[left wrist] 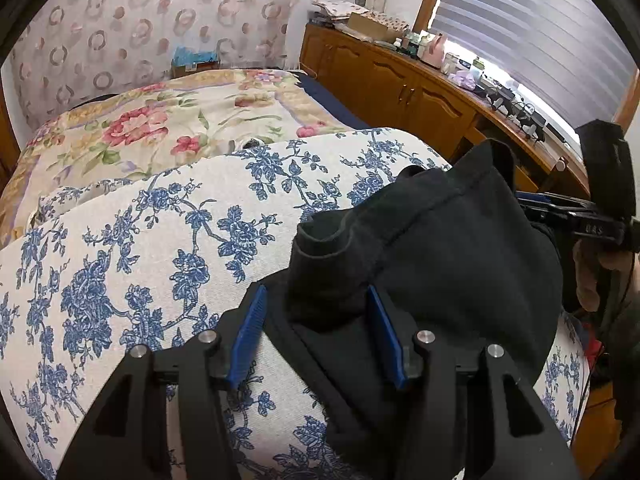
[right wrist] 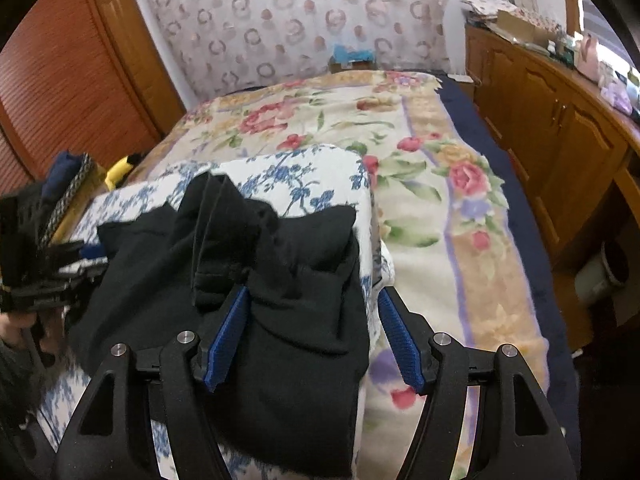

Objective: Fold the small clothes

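Black garment (right wrist: pixel 256 280) between open right tool (right wrist: pixel 312 340)

matt black cloth garment (left wrist: pixel 440 248) on woven floral cover (left wrist: pixel 140 240) (glossy wooden cabinets (left wrist: pixel 400 84)).

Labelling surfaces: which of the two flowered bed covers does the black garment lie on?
The blue-and-white cover. The black garment rests on it; the other cover, with pink and red flowers, lies behind and beside it.

Bedroom with a floral-quilted bed (right wrist: pixel 420 184), ring-patterned curtain (left wrist: pixel 160 20) behind, wooden cabinets (left wrist: pixel 400 84) with cluttered top, bright window blinds (left wrist: pixel 532 32), louvred wooden doors (right wrist: pixel 68 80), blue-flowered cushion (left wrist: pixel 140 240).
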A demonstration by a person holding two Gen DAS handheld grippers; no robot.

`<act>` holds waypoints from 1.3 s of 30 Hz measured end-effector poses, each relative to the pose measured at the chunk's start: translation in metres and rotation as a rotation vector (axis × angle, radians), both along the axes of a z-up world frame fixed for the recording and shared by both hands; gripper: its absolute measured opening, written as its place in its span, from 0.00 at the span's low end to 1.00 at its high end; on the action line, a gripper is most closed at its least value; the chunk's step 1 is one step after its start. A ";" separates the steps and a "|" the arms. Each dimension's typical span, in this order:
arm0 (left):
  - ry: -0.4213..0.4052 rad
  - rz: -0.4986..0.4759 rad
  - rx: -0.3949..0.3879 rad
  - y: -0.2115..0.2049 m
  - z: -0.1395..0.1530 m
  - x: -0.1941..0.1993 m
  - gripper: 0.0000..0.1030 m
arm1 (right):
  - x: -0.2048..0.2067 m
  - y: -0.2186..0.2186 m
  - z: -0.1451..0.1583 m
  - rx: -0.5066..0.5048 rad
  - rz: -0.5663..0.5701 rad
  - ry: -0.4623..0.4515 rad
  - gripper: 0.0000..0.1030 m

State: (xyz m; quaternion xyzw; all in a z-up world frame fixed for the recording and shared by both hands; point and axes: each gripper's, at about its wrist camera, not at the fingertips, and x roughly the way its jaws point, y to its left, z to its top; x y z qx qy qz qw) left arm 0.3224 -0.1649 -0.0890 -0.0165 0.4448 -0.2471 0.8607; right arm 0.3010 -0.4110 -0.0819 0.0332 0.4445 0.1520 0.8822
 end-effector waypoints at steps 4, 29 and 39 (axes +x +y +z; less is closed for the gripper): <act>0.009 0.005 -0.016 0.001 0.001 0.001 0.50 | 0.005 0.003 -0.003 0.043 0.026 0.030 0.66; -0.098 -0.056 -0.223 0.036 0.089 -0.036 0.07 | -0.035 0.031 0.078 0.071 0.144 -0.182 0.08; 0.082 0.005 -0.151 0.031 0.017 -0.012 0.09 | -0.013 0.026 0.028 -0.041 0.078 -0.061 0.12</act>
